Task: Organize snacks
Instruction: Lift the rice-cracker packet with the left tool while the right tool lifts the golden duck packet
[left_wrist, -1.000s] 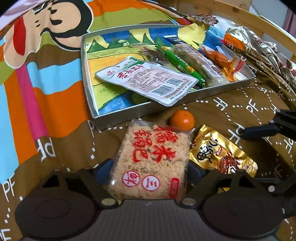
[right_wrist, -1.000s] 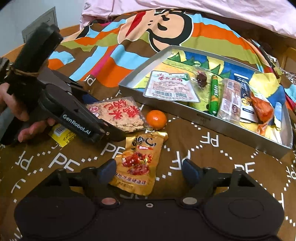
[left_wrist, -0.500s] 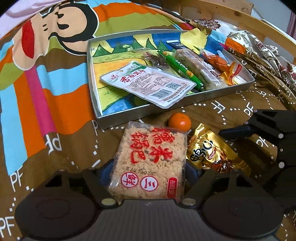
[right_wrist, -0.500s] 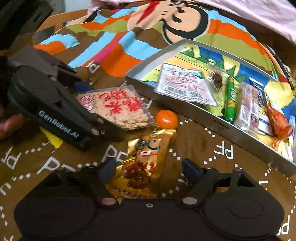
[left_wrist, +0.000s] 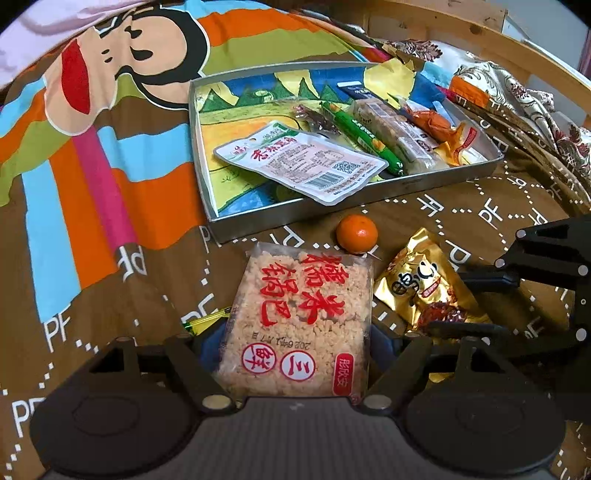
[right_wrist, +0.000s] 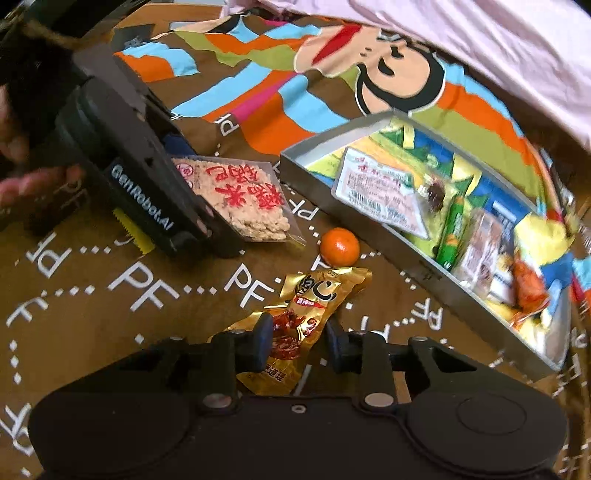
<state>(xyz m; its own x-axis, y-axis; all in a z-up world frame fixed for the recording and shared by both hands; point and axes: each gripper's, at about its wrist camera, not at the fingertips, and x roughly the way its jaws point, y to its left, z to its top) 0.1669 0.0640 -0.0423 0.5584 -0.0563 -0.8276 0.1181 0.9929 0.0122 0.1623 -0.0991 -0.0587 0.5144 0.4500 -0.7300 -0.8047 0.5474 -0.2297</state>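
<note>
Now right gripper (right_wrist: 299, 338) closing on gold pouch (right_wrist: 306, 317)

Tray (right_wrist: 424, 266) contents motion-blurred; hand (right_wrist: 22, 177) cut off at edge.

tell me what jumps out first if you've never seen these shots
The clear pack of rice crackers with big red characters fills the foreground, between the left tongs. Behind it lies a metal tray of snacks on a bright cartoon bedspread. A mandarin sits before the tray, and the right tongs are closing on a gold snack packet.
</note>
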